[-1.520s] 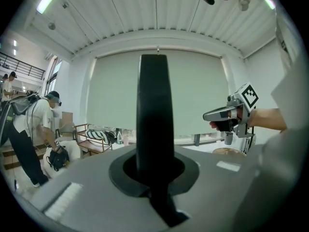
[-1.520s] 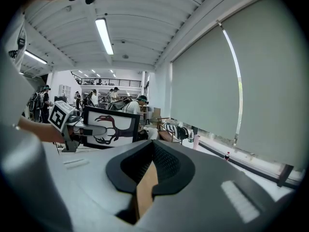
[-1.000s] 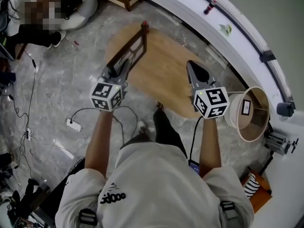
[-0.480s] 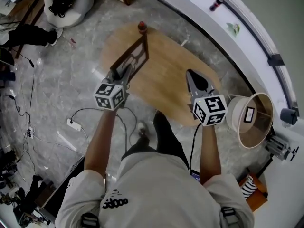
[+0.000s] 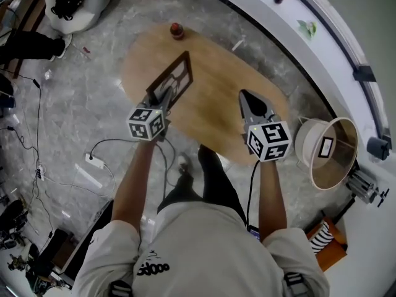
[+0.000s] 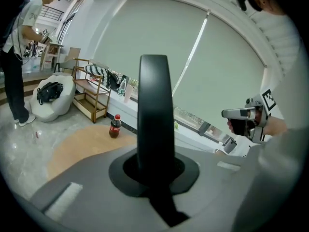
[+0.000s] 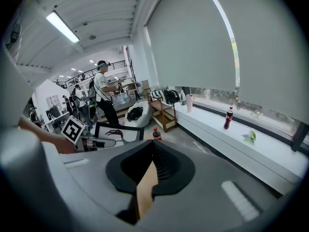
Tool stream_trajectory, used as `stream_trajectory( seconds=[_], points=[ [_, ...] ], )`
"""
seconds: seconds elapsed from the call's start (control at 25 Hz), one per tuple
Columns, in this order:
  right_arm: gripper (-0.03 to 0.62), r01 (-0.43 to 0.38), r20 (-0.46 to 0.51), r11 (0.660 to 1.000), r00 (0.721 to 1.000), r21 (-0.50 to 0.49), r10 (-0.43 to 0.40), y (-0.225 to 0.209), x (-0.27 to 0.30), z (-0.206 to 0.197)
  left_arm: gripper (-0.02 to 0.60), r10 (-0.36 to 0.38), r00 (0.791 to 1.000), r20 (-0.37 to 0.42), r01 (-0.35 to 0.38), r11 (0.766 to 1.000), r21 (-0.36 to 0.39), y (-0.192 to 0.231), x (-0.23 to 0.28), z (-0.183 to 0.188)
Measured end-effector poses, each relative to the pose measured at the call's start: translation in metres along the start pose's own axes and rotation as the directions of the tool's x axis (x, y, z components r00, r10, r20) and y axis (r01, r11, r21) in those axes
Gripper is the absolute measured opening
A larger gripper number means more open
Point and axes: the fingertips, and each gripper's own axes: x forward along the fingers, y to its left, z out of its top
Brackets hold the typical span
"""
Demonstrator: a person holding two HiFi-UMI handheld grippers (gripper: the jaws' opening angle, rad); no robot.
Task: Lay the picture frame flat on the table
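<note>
The dark-framed picture frame [image 5: 175, 79] stands tilted on its edge over the left part of the oval wooden table [image 5: 216, 98]. My left gripper [image 5: 162, 95] is shut on the frame's near end. In the left gripper view the frame's edge [image 6: 154, 110] rises as a black bar between the jaws. My right gripper [image 5: 246, 98] hovers over the table's right side, shut with nothing in it, well apart from the frame. The right gripper view shows the frame's picture side [image 7: 118, 131] with the left gripper [image 7: 104, 142] on it.
A cola bottle [image 5: 177, 31] stands at the table's far end. A white drum-shaped lampshade [image 5: 325, 150] sits right of the table. Cables and a power strip [image 5: 94, 162] lie on the floor at left. A white windowsill [image 5: 297, 36] runs behind.
The frame now leans further over and shows more of its face. The left gripper has gone with it, slightly to the right. The right gripper has hardly moved.
</note>
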Motion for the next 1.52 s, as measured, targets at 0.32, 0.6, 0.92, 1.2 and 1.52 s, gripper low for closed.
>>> stream_trajectory(
  seconds=[0.32,0.6,0.92,1.2,1.52],
  points=[
    [0.003,0.013,-0.073,1.0,0.997,0.019,-0.011,-0.021,0.025,-0.032,0.018,-0.002,0.998,-0.058,0.0,1.0,-0.029,0.008,0.041,-0.03],
    [0.003,0.007,-0.113,1.0,0.994,0.005,-0.006,-0.031,0.045,-0.049,0.018,-0.004,0.996,-0.088,-0.002,0.998,-0.06,0.017,0.066,-0.053],
    [0.003,0.0,-0.139,0.997,0.99,0.08,0.011,-0.04,0.066,-0.069,0.02,-0.022,0.99,-0.141,0.005,0.993,-0.12,0.019,0.097,-0.085],
    [0.003,0.007,-0.157,0.994,0.988,0.108,0.01,-0.05,0.072,-0.083,0.02,-0.038,0.972,-0.234,0.002,0.988,-0.154,0.02,0.118,-0.12],
    [0.003,0.024,-0.182,0.99,0.983,0.136,0.002,-0.06,0.076,-0.101,0.02,-0.046,0.952,-0.301,-0.01,0.983,-0.183,0.019,0.137,-0.151]
  ],
)
